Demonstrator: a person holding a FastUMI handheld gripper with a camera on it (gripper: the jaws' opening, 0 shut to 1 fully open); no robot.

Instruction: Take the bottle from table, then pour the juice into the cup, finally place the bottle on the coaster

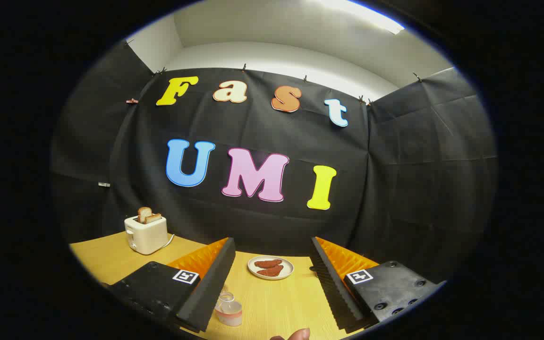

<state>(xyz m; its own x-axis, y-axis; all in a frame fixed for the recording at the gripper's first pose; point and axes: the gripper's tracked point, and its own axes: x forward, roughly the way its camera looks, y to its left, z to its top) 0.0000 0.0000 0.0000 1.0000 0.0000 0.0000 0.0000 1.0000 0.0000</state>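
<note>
- The gripper (pixel 272 278) is held above the table (pixel 281 302) with its two fingers spread wide apart; nothing is pinched between them.
- The step in hand is judged to be the taking of the bottle (pixel 229 308), which is not yet grasped.
- The bottle stands on the table, low between the fingers and close beside the left one.
- To do this step well, the gripper should be lowered and moved a little to the left, so that the bottle is centred between the fingers before they are closed.
- The grip should be placed on the body of the bottle, not on the narrow neck, and the bottle should be kept upright so that nothing is spilled.
- The bottle looks small and clear, with a pale pink band around it; its contents cannot be told.
- Beyond the bottle, a plate (pixel 270 267) with two reddish-brown pieces is seen.
- Far to the left of the bottle, a toaster (pixel 146 234) with bread is standing.
</note>
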